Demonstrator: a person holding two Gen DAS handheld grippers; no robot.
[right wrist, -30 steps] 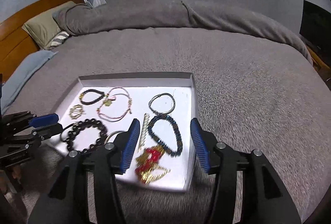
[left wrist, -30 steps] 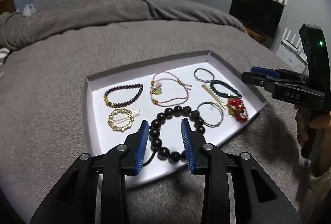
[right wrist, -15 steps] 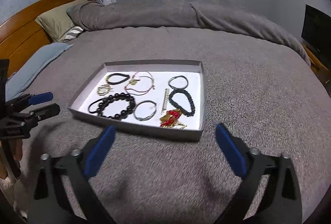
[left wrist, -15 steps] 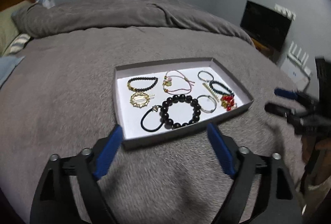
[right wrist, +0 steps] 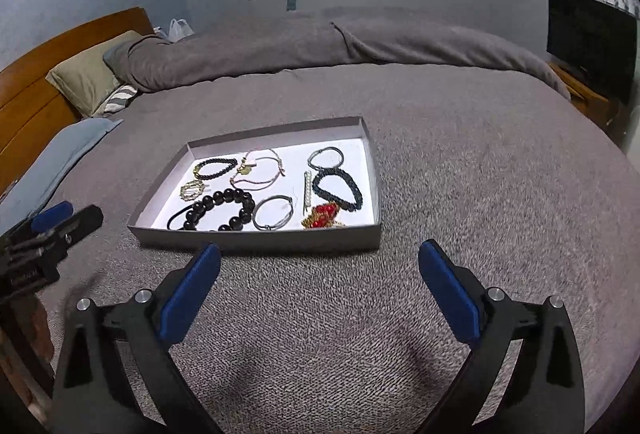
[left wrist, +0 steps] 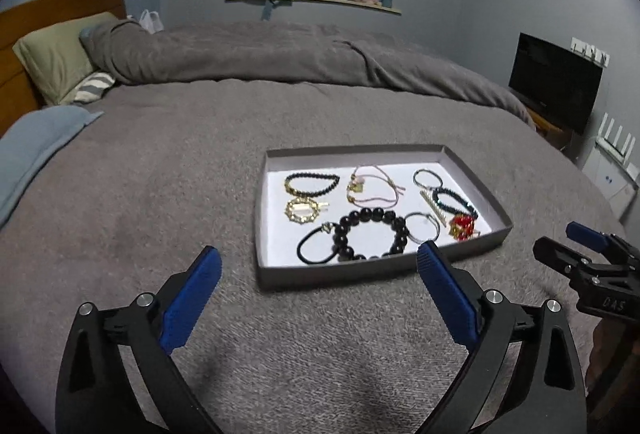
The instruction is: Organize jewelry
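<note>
Both grippers are hanging over the grey bed blanket (left wrist: 160, 193), jaws wide apart, nothing between them: left gripper (left wrist: 318, 266), right gripper (right wrist: 319, 260). Left jaws have just been opening. Shallow grey cardboard tray (left wrist: 262, 201) is lying ahead of both, holding a large black bead bracelet (left wrist: 372, 234), red-gold ornament (right wrist: 322, 215), other bracelets.
</note>
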